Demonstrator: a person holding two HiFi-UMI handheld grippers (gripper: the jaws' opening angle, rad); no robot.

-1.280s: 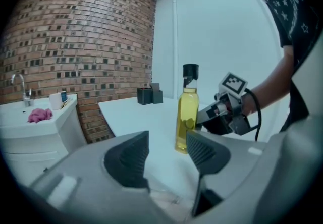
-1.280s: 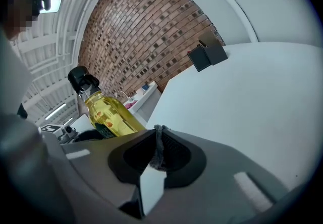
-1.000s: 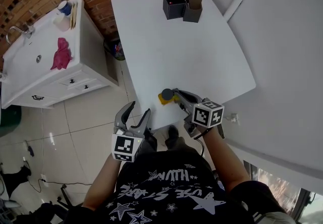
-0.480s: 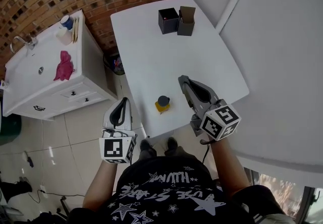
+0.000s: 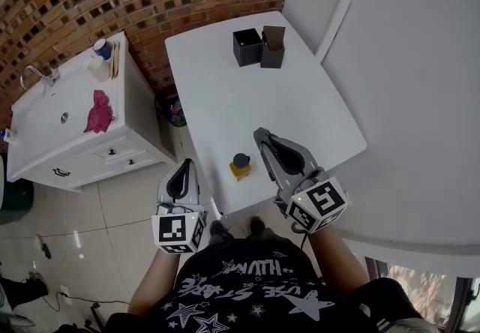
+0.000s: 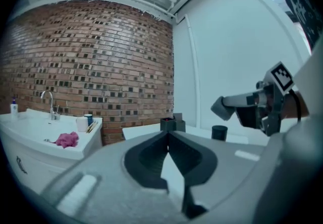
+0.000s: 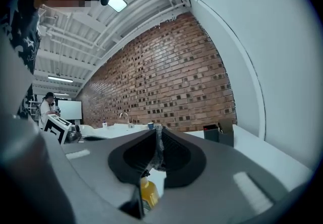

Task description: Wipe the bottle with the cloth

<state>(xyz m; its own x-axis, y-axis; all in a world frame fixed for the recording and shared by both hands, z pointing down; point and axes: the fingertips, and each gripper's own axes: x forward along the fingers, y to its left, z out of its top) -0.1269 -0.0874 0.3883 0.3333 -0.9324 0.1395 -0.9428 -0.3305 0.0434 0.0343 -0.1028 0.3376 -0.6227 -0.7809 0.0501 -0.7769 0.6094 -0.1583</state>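
The bottle point(image 5: 240, 166), yellow with a dark cap, stands alone near the front edge of the white table point(image 5: 225, 91). Its cap point(image 6: 219, 132) shows in the left gripper view and its yellow body point(image 7: 148, 193) below the jaws in the right gripper view. The pink cloth point(image 5: 100, 112) lies on the sink cabinet at the left, also visible as cloth point(image 6: 67, 140). My right gripper point(image 5: 259, 132) hovers right of the bottle, jaws together, tips point(image 7: 158, 128) meeting. My left gripper point(image 5: 184, 163) hangs over the floor left of the table; its jaws have just been closing and now stand shut point(image 6: 168, 132), with nothing between them.
Two black boxes point(image 5: 259, 46) stand at the table's far end. The white sink cabinet point(image 5: 67, 136) carries a faucet point(image 5: 37, 73) and a cup point(image 5: 101, 46). A brick wall runs behind, a white wall at the right, tiled floor between cabinet and table.
The right gripper came off the bottle and rose; the bottle stays on the table. The left gripper's jaws went from open to shut as it lifted.
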